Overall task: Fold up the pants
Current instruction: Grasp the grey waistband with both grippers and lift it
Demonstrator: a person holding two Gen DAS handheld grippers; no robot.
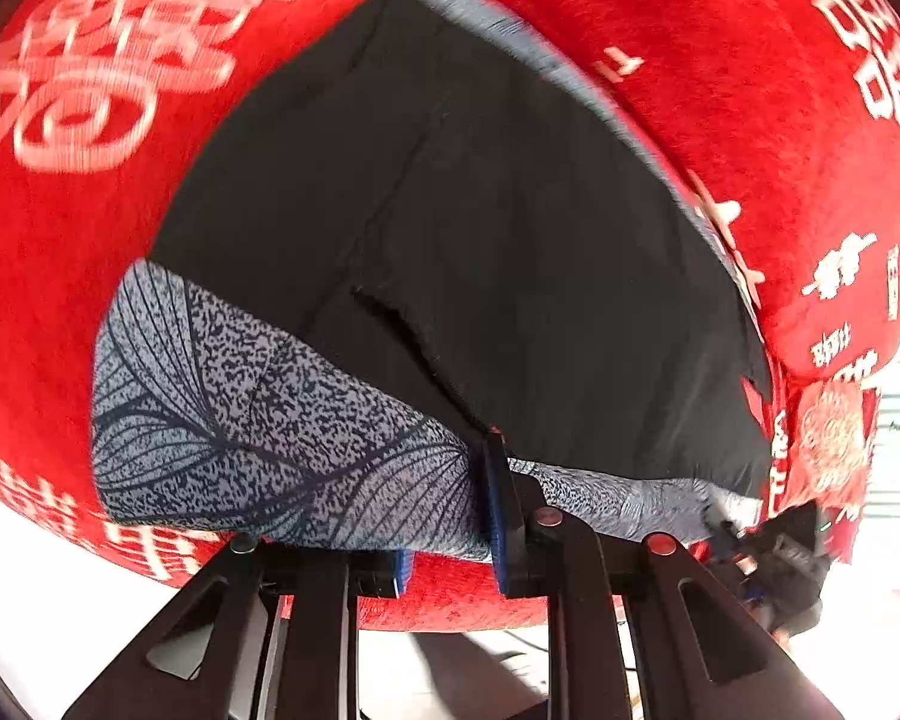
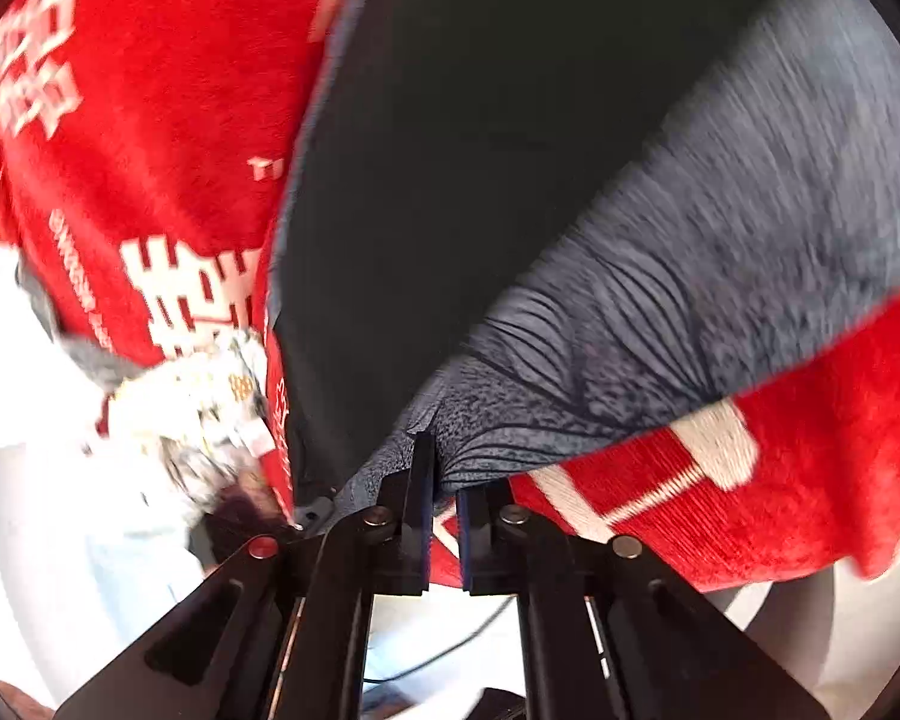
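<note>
The pants (image 1: 450,228) lie spread on the red cloth (image 1: 60,276) in front of me — a broad black panel with a grey, leaf-veined printed layer (image 1: 258,420) turned out along the near edge, and a thin grey strip running up the far side. A raw seam crosses the black near the middle. In the right view the same pants (image 2: 450,150) show black at the centre with the printed fabric (image 2: 720,252) sweeping off to the right, blurred. The cloth carries white characters and drapes over the edge; beyond it the floor is pale and washed out, and a crumpled white-and-gold thing (image 2: 210,414) sits blurred at the left of the right view. My left tongs (image 1: 450,540) have their fingers set apart, one finger (image 1: 498,510) standing against the printed hem, the other low beneath it; whether the cloth is pinched I cannot tell. My right tongs (image 2: 444,516) are nearly closed — a narrow gap between the pads, their tips at the printed hem, grip uncertain.
</note>
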